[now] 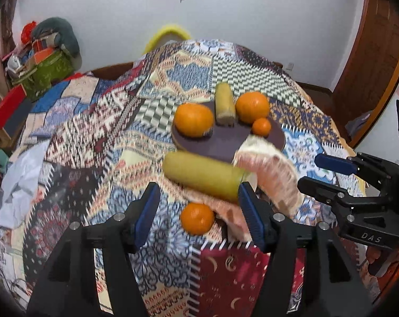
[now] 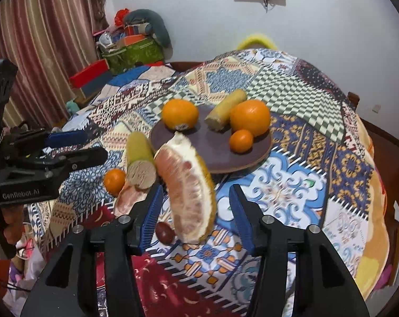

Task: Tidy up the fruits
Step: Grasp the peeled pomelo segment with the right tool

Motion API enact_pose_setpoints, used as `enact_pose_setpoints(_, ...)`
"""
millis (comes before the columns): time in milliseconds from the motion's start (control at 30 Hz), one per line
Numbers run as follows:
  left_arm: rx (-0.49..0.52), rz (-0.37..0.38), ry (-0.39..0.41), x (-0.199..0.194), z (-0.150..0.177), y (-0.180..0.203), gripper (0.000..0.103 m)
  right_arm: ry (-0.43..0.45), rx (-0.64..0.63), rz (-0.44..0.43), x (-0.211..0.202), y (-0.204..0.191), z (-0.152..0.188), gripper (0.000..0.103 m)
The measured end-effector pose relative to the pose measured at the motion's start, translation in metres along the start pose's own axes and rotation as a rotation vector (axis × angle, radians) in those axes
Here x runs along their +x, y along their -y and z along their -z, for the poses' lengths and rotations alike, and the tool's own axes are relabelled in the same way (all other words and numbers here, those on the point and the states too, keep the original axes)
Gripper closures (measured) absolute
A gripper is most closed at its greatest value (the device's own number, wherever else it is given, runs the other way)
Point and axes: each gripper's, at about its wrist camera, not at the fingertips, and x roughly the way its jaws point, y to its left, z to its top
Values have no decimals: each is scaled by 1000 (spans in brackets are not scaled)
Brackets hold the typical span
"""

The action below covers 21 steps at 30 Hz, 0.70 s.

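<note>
A dark round plate (image 1: 226, 142) (image 2: 212, 153) on the patchwork cloth holds two big oranges (image 1: 193, 119) (image 1: 252, 107), a small mandarin (image 1: 261, 126) (image 2: 241, 140) and a short yellow cane piece (image 1: 224, 104) (image 2: 226, 109). In front of it lie a longer yellow cane piece (image 1: 202, 175) (image 2: 140, 158), a pomelo wedge (image 1: 270, 171) (image 2: 189, 187), a second pomelo piece (image 2: 128, 198), a loose mandarin (image 1: 196, 218) (image 2: 114, 181) and a small dark brown fruit (image 2: 165, 233). My left gripper (image 1: 196, 219) is open just before the loose mandarin. My right gripper (image 2: 194, 214) is open around the pomelo wedge.
The table (image 2: 318, 171) is covered by a patchwork cloth that drops off at the right and near edges. Boxes and a green bag (image 1: 41, 66) pile up at the back left by the curtain (image 2: 41, 39). A wooden door (image 1: 371, 66) stands at the right.
</note>
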Motion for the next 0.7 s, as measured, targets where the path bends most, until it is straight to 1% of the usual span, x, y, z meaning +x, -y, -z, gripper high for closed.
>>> enact_pose_setpoints(200,-22,7,-50,16,17,-10,42,-42,-33,-4,21,-12,3,50)
enact_pose_setpoints(267,-34,17,-66,22,21,-14,42,-46,-46,18,28,-15,4,45)
enact_pose_setpoints(333,-36,20,-78,26,25,-15,42,-48,-52,29,32,-16,4,44)
enact_pose_setpoints(533,-50,41,-97,39,29,-15,42,-77,-40,36,48,-14,8,44)
enact_pose_setpoints(633,-50,55,-92,41,30,-15,42,-73,-38,30,48,-13,7,45)
enact_pose_setpoints(700,-47,64,-89,42,30,-14,42,-63,-39,32,46,-14,5,48)
